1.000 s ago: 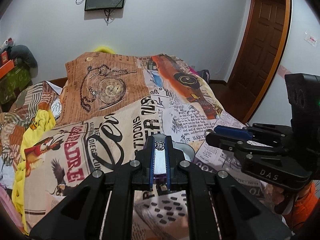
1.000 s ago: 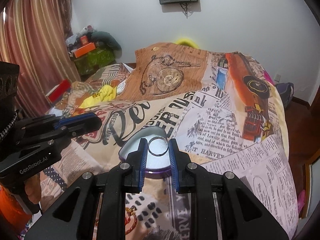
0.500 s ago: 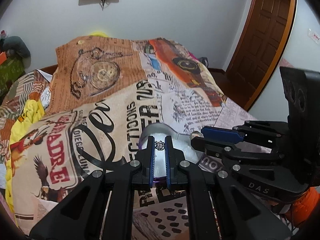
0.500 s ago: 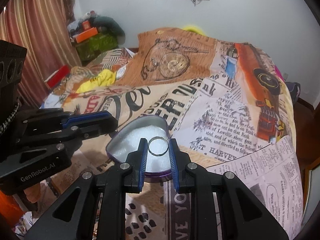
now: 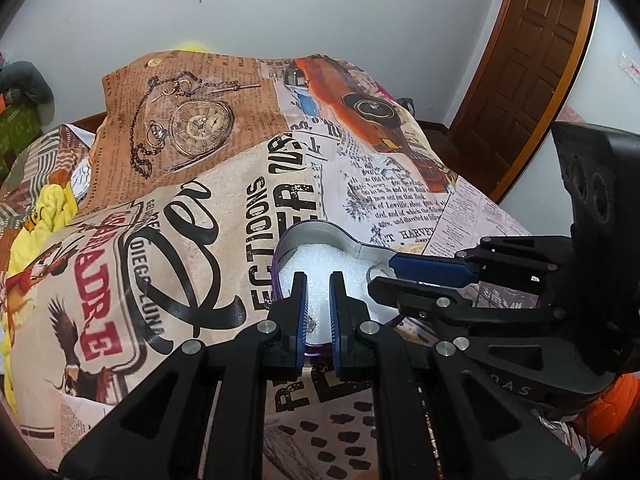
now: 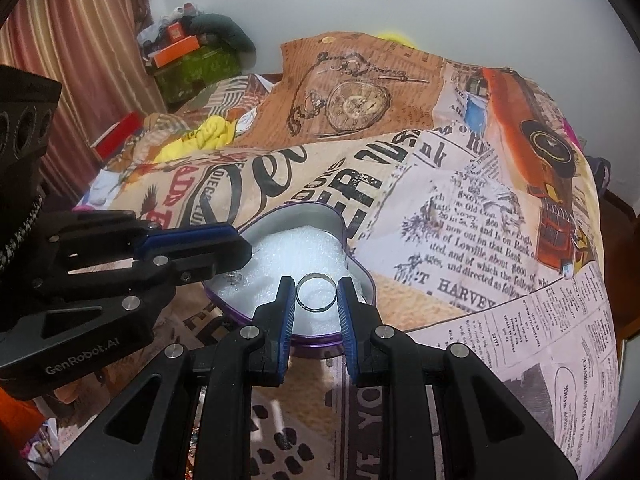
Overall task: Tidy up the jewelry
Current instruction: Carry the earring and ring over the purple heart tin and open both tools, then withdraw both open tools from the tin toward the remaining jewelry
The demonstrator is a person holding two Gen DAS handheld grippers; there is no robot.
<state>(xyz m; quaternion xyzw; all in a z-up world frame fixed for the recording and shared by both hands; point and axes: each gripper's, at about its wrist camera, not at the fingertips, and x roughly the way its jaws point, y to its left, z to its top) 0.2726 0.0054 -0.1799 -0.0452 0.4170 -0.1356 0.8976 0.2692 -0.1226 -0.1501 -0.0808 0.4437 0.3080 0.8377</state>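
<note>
The right gripper clamps a plain silver ring between its blue pads, over the white foam lining of a heart-shaped metal tin with a purple rim. The ring stands on edge, its hole facing the camera. The left gripper is all but closed; whether it pinches the small silver stud seen in its gap cannot be told. Both tilt steeply down. The tin lies on a newsprint-patterned bedspread, well short of its far edge.
</note>
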